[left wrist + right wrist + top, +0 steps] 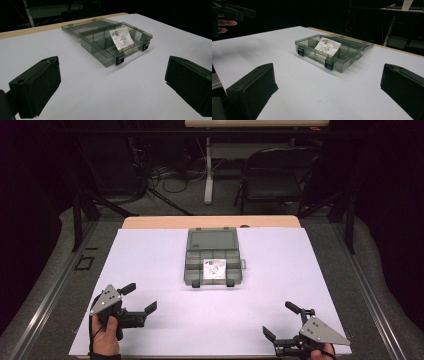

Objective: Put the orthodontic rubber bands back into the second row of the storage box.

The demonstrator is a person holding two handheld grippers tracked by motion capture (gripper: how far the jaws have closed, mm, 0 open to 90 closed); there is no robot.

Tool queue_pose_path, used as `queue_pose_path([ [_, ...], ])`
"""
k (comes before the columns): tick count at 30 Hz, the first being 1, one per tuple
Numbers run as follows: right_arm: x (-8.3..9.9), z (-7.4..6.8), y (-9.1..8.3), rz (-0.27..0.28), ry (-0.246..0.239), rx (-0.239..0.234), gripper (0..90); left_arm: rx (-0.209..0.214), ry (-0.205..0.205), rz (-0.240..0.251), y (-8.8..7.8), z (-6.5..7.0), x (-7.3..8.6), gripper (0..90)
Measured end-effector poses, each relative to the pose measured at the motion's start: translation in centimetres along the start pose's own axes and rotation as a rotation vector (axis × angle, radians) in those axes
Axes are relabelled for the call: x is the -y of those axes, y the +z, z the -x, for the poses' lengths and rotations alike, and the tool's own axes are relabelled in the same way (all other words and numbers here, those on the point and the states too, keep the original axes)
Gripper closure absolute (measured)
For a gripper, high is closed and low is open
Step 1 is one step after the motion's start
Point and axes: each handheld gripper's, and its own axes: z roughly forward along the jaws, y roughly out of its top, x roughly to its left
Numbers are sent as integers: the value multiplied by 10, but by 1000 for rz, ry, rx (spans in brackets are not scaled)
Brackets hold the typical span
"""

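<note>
Smoky plastic box (212,257), one, lies open mid-table on the white sheet (150,270), lid laid flat away from the person, two latches facing them. One small packet (214,268) rests inside. Left gripper (140,297) and right gripper (280,319): jaws apart, empty, near the front edge.

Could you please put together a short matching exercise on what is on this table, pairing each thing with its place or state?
Things:
1. compartment box
2. box lid
3. small clear bag
4. left gripper

Places or states:
A. lies flat on the table behind the box, swung open
B. rests inside, on the dividers at the front
C. held near the table's front left corner, jaws apart, holding nothing
D. stands in the middle of the white table, two black latches facing the person

Pairs: 1-D, 2-A, 3-B, 4-C
</note>
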Motion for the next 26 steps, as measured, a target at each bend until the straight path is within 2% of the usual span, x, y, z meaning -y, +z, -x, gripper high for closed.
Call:
queue_pose_path([
  [26, 1, 2, 0, 6, 2, 3, 0, -13, -4, -19, 6, -3, 5, 4],
])
